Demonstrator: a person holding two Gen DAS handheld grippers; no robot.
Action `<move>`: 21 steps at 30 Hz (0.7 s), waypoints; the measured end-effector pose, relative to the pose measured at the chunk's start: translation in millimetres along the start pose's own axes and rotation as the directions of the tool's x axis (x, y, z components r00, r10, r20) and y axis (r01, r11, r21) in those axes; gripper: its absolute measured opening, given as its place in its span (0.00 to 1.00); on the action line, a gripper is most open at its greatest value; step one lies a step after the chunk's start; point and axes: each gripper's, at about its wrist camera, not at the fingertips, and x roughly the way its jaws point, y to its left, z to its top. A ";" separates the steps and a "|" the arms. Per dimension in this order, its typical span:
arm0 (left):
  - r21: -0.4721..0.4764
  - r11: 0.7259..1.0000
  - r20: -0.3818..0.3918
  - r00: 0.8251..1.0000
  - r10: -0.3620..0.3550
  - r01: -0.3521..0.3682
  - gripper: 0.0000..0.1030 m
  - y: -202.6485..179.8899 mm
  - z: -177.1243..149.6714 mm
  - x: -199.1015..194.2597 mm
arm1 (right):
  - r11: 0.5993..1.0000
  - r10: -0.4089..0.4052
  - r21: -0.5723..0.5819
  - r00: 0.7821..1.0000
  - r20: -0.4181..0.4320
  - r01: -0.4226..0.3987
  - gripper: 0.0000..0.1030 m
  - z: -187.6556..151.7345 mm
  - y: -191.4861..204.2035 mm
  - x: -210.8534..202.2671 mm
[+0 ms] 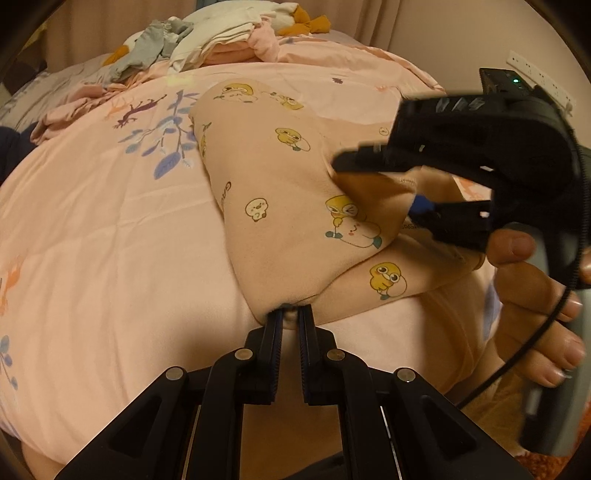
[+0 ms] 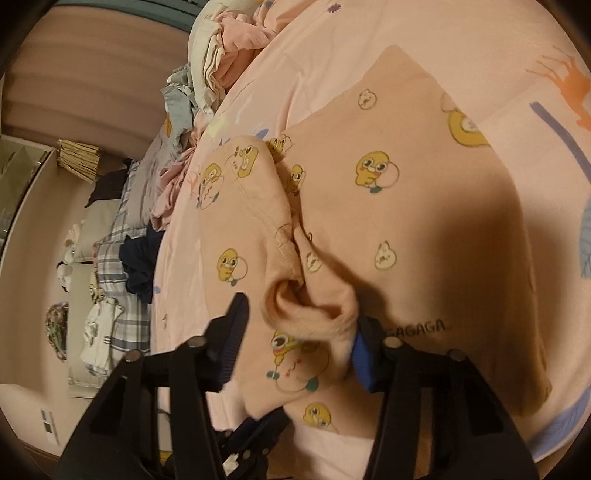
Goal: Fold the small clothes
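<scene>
Garment: peach duckling-print top (image 1: 280,192), lying on the pink bedspread (image 1: 92,240), one part lifted and folded over.
Left gripper (image 1: 290,317): jaws clenched on the garment's near edge.
Right gripper (image 2: 295,332): jaws apart around a bunched cuff, not yet pinching.
Technique: keep the near edge taut, lay the fold flat, align the hems.
Materials: soft matte knit, ribbed cuff; quilted bedspread.
Background: unfolded clothes pile (image 1: 221,33).
</scene>
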 end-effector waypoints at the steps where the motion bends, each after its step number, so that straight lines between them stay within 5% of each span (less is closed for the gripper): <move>1: -0.003 1.000 -0.002 1.000 0.001 -0.001 0.04 0.7 0.3 -0.2 | 1.000 -0.015 -0.010 1.000 0.007 0.015 0.23 2.0 0.5 2.4; 2: -0.008 1.000 -0.006 1.000 0.004 -0.004 0.04 1.4 0.4 -0.5 | 0.999 -0.032 -0.014 0.999 0.011 0.032 0.14 3.6 -0.1 4.5; 11: 0.056 0.997 -0.008 0.999 0.054 -0.053 0.04 -9.3 -3.9 1.2 | 0.993 0.102 0.054 0.986 0.132 -0.110 0.11 10.7 -12.8 -34.9; 21: 0.095 0.994 0.003 0.999 0.047 -0.047 0.04 -25.6 8.0 -1.2 | 0.997 0.067 0.012 0.957 0.283 -0.074 0.08 4.7 -12.2 -95.4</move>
